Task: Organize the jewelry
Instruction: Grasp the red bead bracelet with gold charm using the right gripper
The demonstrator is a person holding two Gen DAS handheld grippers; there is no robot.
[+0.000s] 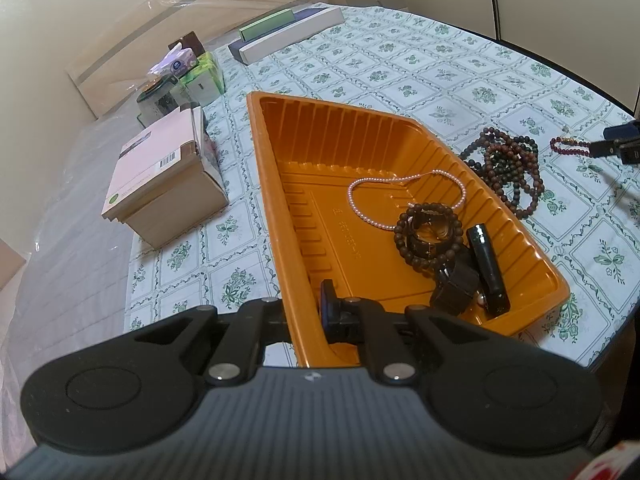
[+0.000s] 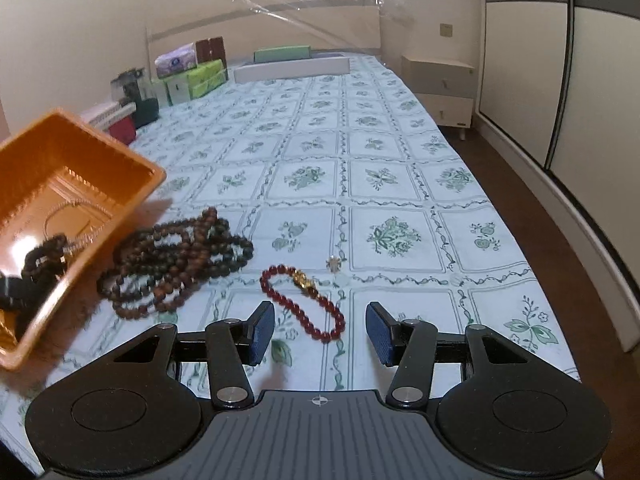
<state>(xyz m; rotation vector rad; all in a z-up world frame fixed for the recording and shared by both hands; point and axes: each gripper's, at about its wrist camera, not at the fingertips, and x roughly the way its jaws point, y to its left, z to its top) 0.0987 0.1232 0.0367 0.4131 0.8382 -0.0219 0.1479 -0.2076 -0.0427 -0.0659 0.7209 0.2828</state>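
My left gripper [image 1: 308,312] is shut on the near wall of the orange tray [image 1: 272,208], which it holds tilted above the bed. In the tray lie a pink bead necklace [image 1: 404,196], a dark bead bracelet with a watch [image 1: 428,236] and black pieces [image 1: 486,268]. A pile of brown bead strings [image 1: 508,168] lies on the sheet beside the tray; it also shows in the right wrist view [image 2: 176,260]. My right gripper [image 2: 320,332] is open just short of a red bead bracelet [image 2: 304,300] with a gold charm. The tray [image 2: 132,200] shows at the left.
Cardboard box [image 1: 168,180], tissue packs [image 1: 192,76] and flat boxes [image 1: 288,32] stand along the far side of the bed. A small clear bead [image 2: 333,264] lies beyond the red bracelet. A nightstand [image 2: 440,88] and a wardrobe [image 2: 560,80] stand to the right.
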